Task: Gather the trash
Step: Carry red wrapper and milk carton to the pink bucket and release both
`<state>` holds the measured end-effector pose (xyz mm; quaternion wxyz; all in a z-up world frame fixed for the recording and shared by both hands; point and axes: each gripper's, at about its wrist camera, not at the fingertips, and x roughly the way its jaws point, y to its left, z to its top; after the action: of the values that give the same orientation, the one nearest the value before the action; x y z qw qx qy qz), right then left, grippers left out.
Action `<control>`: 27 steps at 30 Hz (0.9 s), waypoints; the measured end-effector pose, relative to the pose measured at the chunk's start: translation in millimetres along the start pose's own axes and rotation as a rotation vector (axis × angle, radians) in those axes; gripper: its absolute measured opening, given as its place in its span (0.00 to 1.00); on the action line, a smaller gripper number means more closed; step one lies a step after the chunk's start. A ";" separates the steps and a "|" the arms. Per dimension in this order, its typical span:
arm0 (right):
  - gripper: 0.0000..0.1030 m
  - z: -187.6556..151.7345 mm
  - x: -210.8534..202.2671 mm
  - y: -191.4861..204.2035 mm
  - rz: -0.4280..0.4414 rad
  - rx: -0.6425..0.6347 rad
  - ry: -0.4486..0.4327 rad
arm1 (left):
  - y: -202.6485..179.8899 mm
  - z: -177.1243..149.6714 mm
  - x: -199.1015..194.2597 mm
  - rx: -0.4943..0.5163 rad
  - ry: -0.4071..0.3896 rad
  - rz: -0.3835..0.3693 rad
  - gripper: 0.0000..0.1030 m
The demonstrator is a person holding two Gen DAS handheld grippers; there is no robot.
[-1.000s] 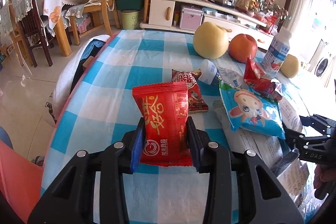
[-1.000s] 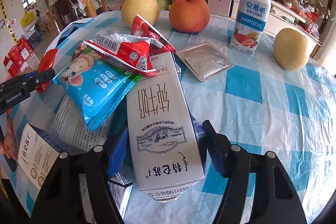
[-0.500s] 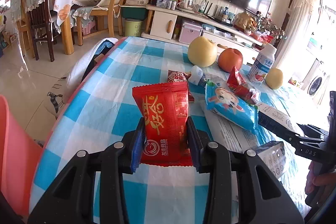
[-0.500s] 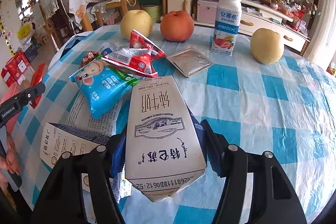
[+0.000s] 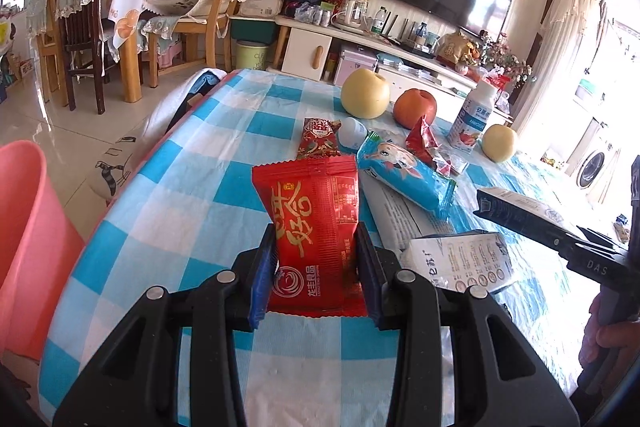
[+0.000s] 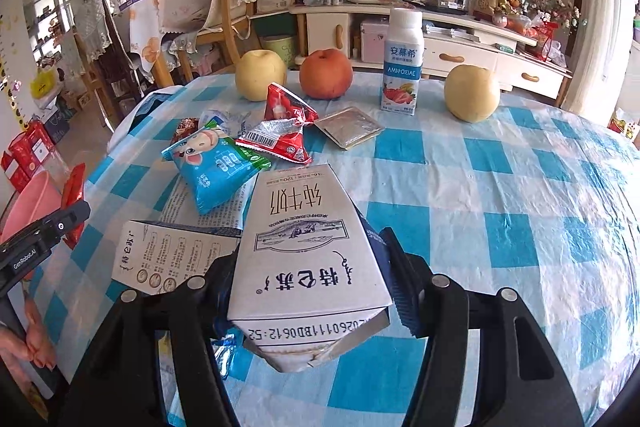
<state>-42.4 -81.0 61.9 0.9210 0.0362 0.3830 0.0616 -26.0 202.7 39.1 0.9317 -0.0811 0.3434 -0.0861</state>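
My left gripper [image 5: 316,267] has its jaws clenched on the red snack packet [image 5: 314,227]; my right gripper [image 6: 308,279] has just been closing its jaws, now grasping the milk carton [image 6: 308,247]; both are lifted above the surface [image 6: 500,187]; the blue wrapper [image 6: 214,167], a second carton [image 6: 168,255] and red wrappers [image 6: 286,131] remain; the pink bin [image 5: 28,227] waits beside.
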 end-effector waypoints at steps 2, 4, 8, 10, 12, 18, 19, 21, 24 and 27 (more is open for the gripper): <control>0.60 -2.2 -9.9 3.3 0.014 0.008 -0.014 | 1.5 -1.6 -7.9 -0.007 -0.015 -0.001 0.38; 0.60 -3.9 -20.2 8.6 0.023 0.010 -0.030 | 4.2 -2.9 -15.3 -0.011 -0.030 0.006 0.38; 0.60 -6.7 -37.6 22.7 0.051 0.007 -0.050 | 13.4 -5.0 -32.3 -0.045 -0.070 0.025 0.38; 0.60 -7.6 -43.6 32.1 0.067 0.005 -0.056 | 17.2 -5.1 -40.3 -0.058 -0.099 0.044 0.38; 0.60 -7.2 -47.6 44.2 0.094 0.000 -0.056 | 22.6 -5.0 -47.7 -0.078 -0.124 0.058 0.38; 0.60 -2.5 -56.3 102.1 0.188 -0.070 -0.058 | 48.9 -3.1 -69.8 -0.166 -0.211 0.110 0.38; 0.60 -1.6 -56.9 114.1 0.204 -0.088 -0.058 | 52.9 -2.7 -72.3 -0.183 -0.221 0.117 0.38; 0.60 0.9 -56.7 138.1 0.241 -0.122 -0.054 | 64.0 -2.2 -78.0 -0.221 -0.243 0.132 0.38; 0.60 6.0 -54.6 176.4 0.300 -0.171 -0.044 | 84.5 -1.2 -86.9 -0.286 -0.281 0.171 0.38; 0.60 11.5 -49.2 216.8 0.365 -0.209 -0.025 | 108.2 -2.6 -96.7 -0.370 -0.318 0.228 0.38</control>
<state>-87.2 126.4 129.1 0.8980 0.0098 0.3500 0.2665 -88.8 328.5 74.9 0.9469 -0.2234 0.2096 0.0976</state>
